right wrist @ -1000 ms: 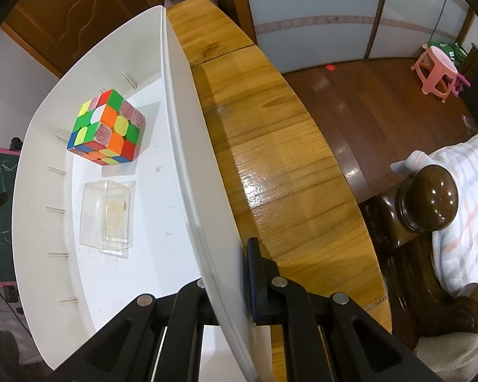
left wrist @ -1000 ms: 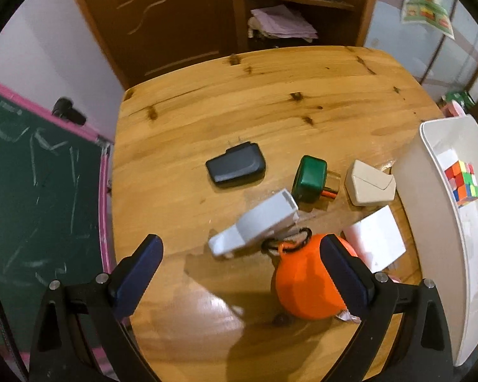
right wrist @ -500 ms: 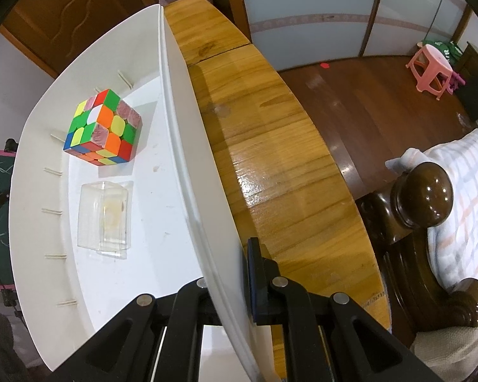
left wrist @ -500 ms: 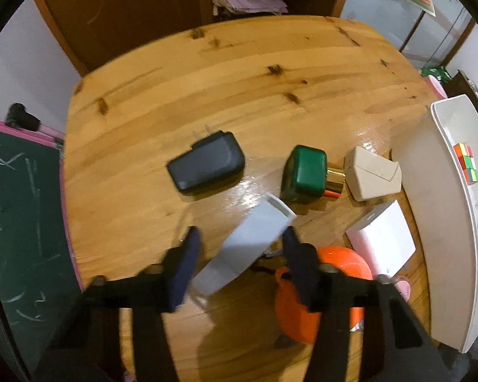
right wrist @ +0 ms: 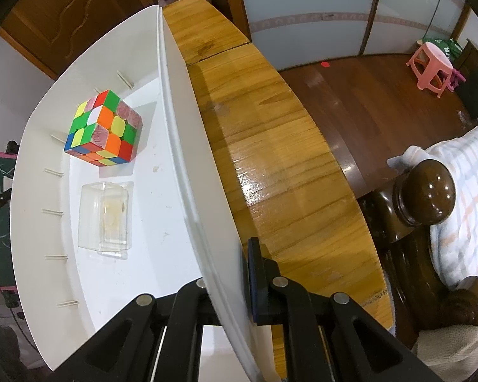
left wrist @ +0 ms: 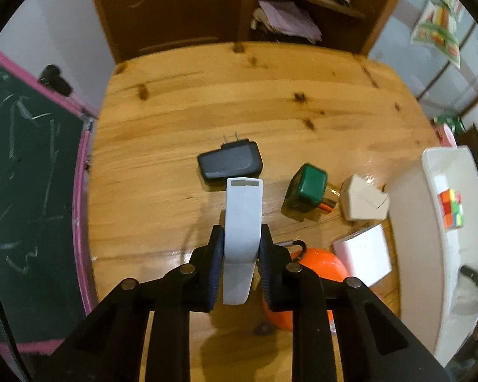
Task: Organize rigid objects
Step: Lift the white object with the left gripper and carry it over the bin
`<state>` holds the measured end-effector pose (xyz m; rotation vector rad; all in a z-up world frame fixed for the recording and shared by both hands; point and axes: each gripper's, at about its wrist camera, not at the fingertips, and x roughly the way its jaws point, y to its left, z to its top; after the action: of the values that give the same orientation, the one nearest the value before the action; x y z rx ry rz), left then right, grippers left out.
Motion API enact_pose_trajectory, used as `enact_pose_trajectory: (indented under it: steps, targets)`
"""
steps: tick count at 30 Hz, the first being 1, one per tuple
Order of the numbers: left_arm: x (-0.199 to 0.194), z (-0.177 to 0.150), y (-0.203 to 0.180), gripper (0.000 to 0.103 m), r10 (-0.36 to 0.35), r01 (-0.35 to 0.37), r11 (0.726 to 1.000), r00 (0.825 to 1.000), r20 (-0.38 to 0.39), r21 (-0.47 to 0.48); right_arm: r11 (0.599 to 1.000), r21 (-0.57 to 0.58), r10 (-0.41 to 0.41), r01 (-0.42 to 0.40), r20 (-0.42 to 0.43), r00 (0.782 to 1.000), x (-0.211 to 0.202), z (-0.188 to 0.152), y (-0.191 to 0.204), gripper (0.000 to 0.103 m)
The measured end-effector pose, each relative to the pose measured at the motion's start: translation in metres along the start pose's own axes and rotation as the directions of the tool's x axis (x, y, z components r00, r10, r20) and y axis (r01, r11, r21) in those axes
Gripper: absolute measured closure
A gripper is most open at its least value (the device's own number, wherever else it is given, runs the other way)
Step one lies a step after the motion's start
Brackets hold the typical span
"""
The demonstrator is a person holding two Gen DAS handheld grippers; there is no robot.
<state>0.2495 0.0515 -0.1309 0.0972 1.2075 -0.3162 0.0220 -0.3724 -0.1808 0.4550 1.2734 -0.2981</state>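
Observation:
My left gripper is shut on a long light-grey plastic piece and holds it above the wooden table. On the table lie a black power adapter, a green box, a beige box, a white card box and an orange round object, partly hidden by my fingers. My right gripper is shut on the wall of the white bin. The bin holds a colourful puzzle cube and a clear plastic box. The bin also shows in the left wrist view.
A green chalkboard with a pink frame stands left of the table. A brown cabinet with shelves is behind it. A dark wooden chair with a checked cloth stands right of the table edge. A pink stool stands on the floor.
My left gripper closed around the grey plastic piece and lifted it off the table; it now points straight ahead. The right gripper and bin have barely moved.

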Motion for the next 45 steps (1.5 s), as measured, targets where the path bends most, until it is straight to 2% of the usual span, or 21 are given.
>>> enact_pose_trajectory:
  steps: [5, 11, 16, 19, 26, 35, 41, 45]
  targets:
    - [-0.047, -0.01, -0.016, 0.081, -0.03, 0.032, 0.999, 0.998, 0.059, -0.04, 1.0, -0.001, 0.022, -0.022, 0.005, 1.0, 0.002, -0.001, -0.004, 0.096]
    - [-0.107, -0.026, -0.066, 0.081, -0.112, 0.111, 0.994, 0.983, 0.143, 0.015, 0.999, -0.017, 0.032, -0.032, 0.009, 0.999, 0.003, -0.001, -0.007, 0.097]
    - [-0.132, -0.031, -0.111, 0.08, -0.192, 0.184, 0.981, 0.966, 0.175, 0.064, 0.999, -0.024, 0.045, -0.044, 0.01, 0.999, 0.002, -0.001, -0.007, 0.097]
    - [-0.133, -0.035, -0.136, 0.08, -0.238, 0.227, 0.97, 0.958, 0.16, 0.088, 0.997, -0.033, 0.066, -0.066, 0.0, 0.998, 0.003, 0.0, -0.01, 0.096]
    - [-0.115, -0.048, -0.194, 0.08, -0.272, 0.258, 0.958, 0.956, 0.108, 0.126, 0.992, -0.081, 0.091, -0.092, -0.013, 0.996, 0.004, -0.003, -0.009, 0.095]
    - [-0.083, -0.058, -0.234, 0.08, -0.232, 0.224, 0.971, 0.969, 0.089, 0.086, 0.988, -0.095, 0.126, -0.126, 0.0, 0.992, 0.005, -0.005, -0.011, 0.094]
    - [-0.051, -0.065, -0.242, 0.08, -0.197, 0.196, 0.979, 0.98, 0.008, 0.049, 0.984, -0.08, 0.161, -0.16, 0.007, 0.987, 0.005, -0.005, -0.016, 0.092]
    - [-0.038, -0.068, -0.245, 0.08, -0.164, 0.165, 0.985, 0.986, -0.015, 0.053, 0.982, -0.079, 0.172, -0.171, 0.005, 0.985, 0.006, -0.004, -0.017, 0.092]
